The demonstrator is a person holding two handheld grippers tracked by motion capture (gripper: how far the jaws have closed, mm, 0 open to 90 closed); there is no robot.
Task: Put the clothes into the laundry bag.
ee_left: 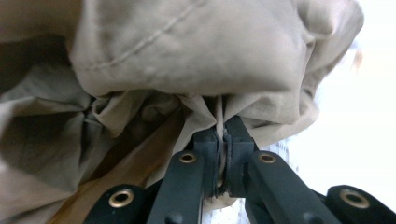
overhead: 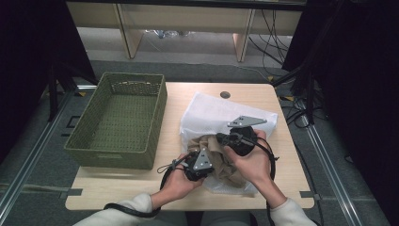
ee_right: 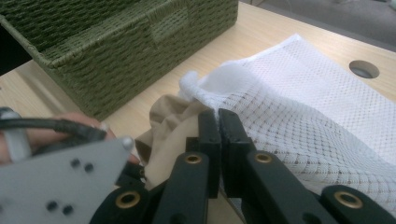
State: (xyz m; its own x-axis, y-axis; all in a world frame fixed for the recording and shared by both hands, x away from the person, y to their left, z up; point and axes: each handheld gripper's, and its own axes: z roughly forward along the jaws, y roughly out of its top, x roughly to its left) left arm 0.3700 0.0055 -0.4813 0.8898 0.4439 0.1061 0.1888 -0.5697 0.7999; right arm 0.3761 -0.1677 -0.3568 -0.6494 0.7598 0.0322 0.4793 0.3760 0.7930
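High view: green woven basket (overhead: 117,120) on the table's (overhead: 282,188) left half, well apart from the work. White mesh bag (overhead: 211,113) right of it, long axis running from near edge toward the far right corner. Tan cloth (overhead: 221,157) bunched at the bag's near end, partly under both hands. Left gripper (overhead: 200,165) pinching a fold of tan cloth, jaws nearly together. Right gripper (overhead: 235,137) clamped on the bag's mesh edge, beside the cloth.
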